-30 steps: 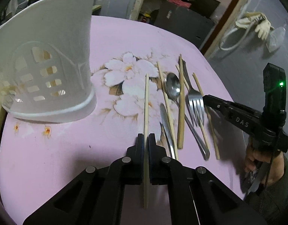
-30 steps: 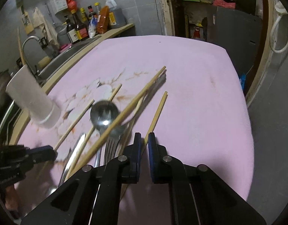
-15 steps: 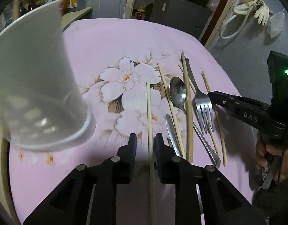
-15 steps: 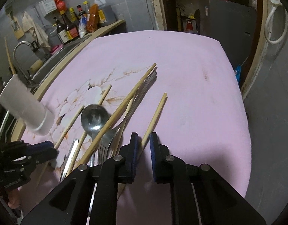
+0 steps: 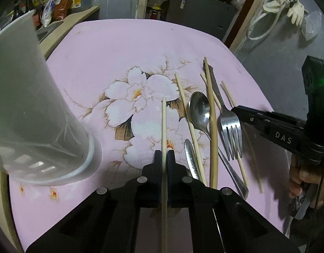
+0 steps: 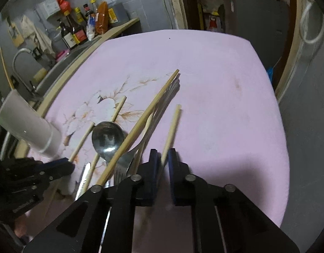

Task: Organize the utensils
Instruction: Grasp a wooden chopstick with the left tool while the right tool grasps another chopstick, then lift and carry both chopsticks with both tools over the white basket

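Left gripper [image 5: 164,155] jaws are clamping a chopstick [image 5: 163,124] running straight up mid-frame; the white holder [image 5: 31,105] is standing at frame left. Right gripper [image 6: 162,156] jaws are pinching another chopstick [image 6: 171,130] on the desk [image 6: 214,84].

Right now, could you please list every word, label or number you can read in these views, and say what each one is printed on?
"DAS": white letters on the black right tongs, in the left wrist view.
Labels on the sauce bottles by the sink: too small and blurred to read.
Pale lettering on the left tongs, in the right wrist view: blurred, unreadable.
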`<state>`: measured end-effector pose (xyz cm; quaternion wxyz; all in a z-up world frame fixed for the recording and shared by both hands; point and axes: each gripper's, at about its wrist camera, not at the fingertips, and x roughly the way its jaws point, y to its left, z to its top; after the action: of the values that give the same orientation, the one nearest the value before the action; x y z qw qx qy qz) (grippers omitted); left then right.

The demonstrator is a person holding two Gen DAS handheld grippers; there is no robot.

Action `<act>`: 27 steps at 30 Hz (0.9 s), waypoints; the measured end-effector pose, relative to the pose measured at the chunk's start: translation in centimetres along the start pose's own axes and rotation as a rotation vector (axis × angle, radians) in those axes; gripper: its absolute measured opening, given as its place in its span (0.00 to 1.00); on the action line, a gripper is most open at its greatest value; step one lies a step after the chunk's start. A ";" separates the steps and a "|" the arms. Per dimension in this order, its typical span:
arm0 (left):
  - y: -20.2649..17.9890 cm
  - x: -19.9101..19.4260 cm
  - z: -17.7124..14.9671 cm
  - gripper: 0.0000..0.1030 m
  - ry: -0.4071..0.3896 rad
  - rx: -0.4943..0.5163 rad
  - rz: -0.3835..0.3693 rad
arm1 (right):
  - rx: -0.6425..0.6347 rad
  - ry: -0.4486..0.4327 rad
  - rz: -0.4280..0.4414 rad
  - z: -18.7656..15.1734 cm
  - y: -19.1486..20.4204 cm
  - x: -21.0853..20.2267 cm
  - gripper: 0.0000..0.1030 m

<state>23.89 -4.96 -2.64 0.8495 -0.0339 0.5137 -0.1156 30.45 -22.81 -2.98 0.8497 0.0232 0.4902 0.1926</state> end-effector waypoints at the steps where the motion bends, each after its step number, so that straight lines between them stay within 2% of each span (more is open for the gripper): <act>1: 0.0 -0.2 -0.1 0.02 -0.007 -0.008 -0.003 | 0.009 -0.002 0.004 0.0 0.0 -0.1 0.05; 6: -0.2 -1.8 -1.0 0.02 -0.071 -0.027 -0.040 | 0.061 -0.045 0.048 -1.1 -0.3 -1.4 0.03; 9: -0.5 -3.5 -1.6 0.02 -0.165 -0.019 -0.065 | 0.067 -0.120 0.073 -2.1 0.1 -2.9 0.03; 17: -0.7 -9.1 -2.3 0.02 -0.493 0.010 -0.090 | -0.008 -0.518 0.151 -4.9 4.4 -9.4 0.03; 24: 1.2 -14.0 -1.6 0.02 -0.705 -0.008 -0.070 | -0.126 -0.819 0.184 -4.4 9.7 -13.0 0.03; 27: 3.0 -16.3 -1.2 0.02 -0.776 -0.027 -0.081 | -0.147 -0.913 0.223 -3.8 11.3 -14.0 0.03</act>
<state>16.11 1.79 10.36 0.9749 -0.1065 0.1539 -0.1206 17.58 -17.79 9.16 0.9518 0.0980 0.0463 0.2870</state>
